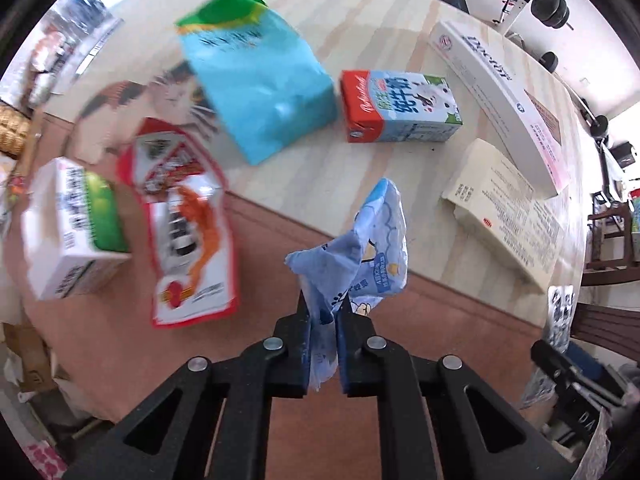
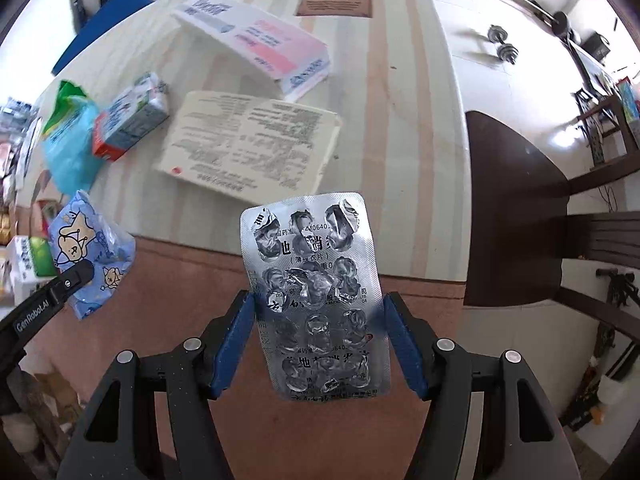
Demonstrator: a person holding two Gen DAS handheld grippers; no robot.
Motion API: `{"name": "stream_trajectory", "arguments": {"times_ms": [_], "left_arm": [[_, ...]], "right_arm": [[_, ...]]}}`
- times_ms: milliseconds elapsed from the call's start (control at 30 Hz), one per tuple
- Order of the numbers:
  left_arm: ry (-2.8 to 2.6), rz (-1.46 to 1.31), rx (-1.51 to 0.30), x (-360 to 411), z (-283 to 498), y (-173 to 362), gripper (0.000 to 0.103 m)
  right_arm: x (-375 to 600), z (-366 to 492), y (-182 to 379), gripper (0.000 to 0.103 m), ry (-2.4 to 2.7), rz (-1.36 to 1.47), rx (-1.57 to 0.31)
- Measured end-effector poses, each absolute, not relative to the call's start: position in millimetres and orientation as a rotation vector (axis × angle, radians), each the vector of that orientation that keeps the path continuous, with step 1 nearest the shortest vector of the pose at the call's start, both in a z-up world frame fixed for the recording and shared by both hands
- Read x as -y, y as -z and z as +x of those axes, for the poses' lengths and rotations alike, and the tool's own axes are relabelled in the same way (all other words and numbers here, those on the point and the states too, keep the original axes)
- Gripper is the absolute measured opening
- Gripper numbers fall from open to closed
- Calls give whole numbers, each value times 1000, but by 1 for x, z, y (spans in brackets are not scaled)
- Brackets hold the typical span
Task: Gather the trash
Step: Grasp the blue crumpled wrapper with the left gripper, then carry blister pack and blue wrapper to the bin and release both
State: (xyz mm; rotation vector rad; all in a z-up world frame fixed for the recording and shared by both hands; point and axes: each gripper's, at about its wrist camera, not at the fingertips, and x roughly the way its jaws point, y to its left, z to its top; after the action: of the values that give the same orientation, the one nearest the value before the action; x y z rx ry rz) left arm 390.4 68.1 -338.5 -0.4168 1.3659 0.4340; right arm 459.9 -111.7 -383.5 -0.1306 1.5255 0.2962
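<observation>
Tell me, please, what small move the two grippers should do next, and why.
Probably carry both pieces away to wherever trash goes; no bin is visible. The left gripper is shut on the blue wrapper, and the right gripper holds the empty blister pack by its edges, both lifted off the table. The milk carton and others still wait there.

Bright daylight, fisheye warp, leftward blur
</observation>
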Motion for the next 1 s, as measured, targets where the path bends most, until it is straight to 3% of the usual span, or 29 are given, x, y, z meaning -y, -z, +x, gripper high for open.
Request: {"name": "stream_trajectory", "arguments": {"times_ms": [600,1000], "left_arm": [[-625,-519,-1168,-107,214,269,7],[-818,-640,-1121,-123,17,277,8]], "right_arm": [[50,379,332,68,-534,-234,-1436],[-20,197,320,68,-832,-395,-1400]]}}
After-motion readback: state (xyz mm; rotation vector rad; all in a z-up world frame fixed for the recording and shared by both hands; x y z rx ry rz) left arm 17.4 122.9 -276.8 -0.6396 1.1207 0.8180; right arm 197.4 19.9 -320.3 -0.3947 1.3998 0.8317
